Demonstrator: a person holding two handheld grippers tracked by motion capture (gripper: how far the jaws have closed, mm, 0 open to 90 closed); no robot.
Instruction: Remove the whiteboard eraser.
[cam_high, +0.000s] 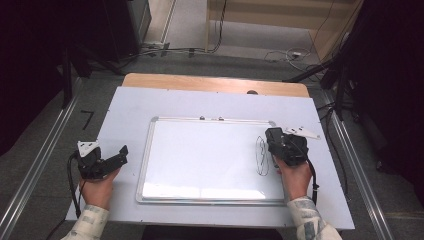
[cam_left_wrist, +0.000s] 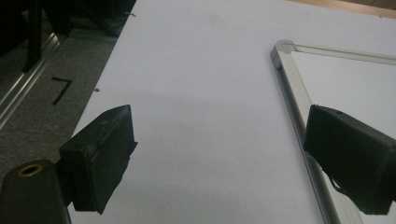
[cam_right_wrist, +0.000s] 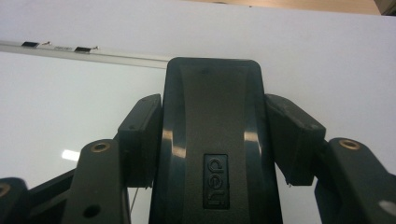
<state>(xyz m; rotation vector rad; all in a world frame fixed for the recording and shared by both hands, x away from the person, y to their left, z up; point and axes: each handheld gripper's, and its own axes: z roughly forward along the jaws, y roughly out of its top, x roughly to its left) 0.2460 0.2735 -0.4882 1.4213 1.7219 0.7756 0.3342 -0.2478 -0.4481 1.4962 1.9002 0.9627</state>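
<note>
A whiteboard (cam_high: 200, 155) with a metal frame lies flat on the pale table cover. Black scribbled marks (cam_high: 261, 156) sit near its right side. My right gripper (cam_high: 276, 139) is shut on a black board eraser (cam_right_wrist: 212, 140) marked "deli", held over the board's right part just beside the marks. In the right gripper view both jaws press the eraser's sides. My left gripper (cam_high: 117, 156) rests open on the table left of the board, with nothing between its fingers (cam_left_wrist: 100, 158); its right jaw hangs over the board's frame (cam_left_wrist: 294, 88).
The table's wooden far edge (cam_high: 215, 82) shows beyond the pale cover (cam_high: 130, 115). Metal rails (cam_high: 35, 170) run along both sides on the grey floor. Cables lie on the floor at the back. Dark stands are at the left and right.
</note>
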